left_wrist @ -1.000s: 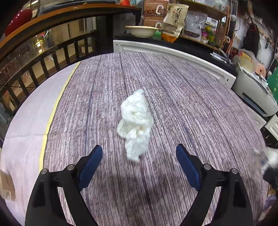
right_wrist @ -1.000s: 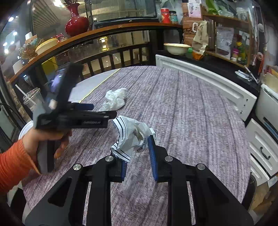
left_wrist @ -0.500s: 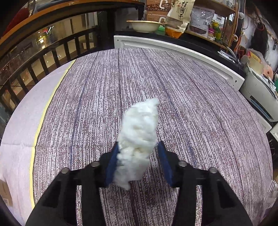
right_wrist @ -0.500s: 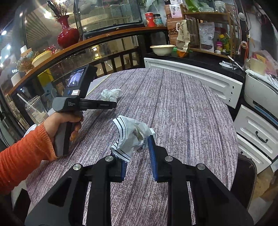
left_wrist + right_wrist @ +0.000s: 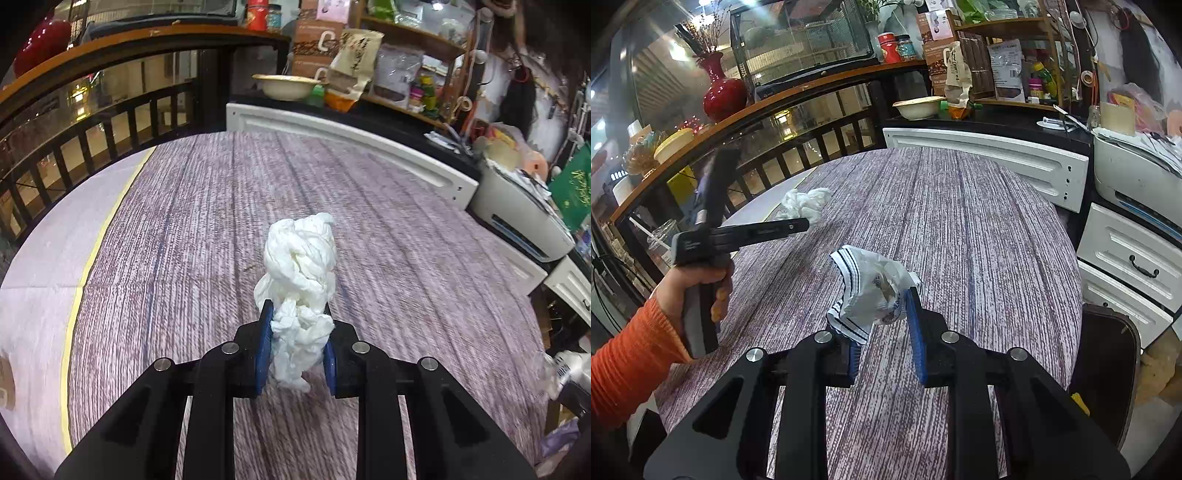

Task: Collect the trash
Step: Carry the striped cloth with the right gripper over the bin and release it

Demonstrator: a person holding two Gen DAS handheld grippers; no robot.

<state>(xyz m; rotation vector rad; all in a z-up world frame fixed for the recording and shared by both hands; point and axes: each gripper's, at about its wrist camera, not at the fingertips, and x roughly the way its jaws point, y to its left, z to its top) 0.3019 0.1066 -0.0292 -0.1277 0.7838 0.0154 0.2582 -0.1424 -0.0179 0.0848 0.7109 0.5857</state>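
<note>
While my left gripper [image 5: 295, 343] is closing its blue pads on a crumpled white tissue [image 5: 300, 273] near the middle of the round table [image 5: 424, 258], my right gripper [image 5: 882, 328] is clamped on a striped plastic wrapper [image 5: 871, 288] above the table's near edge. The tabletop is purple-grey woodgrain. Past its far edge stand a dark railing [image 5: 820, 144], white cabinets [image 5: 990, 155] and cluttered shelves [image 5: 1008, 55].

The left gripper [image 5: 295, 328] is closing, angled downward; the right gripper [image 5: 882, 317] seems clamped, likewise angled down.
</note>
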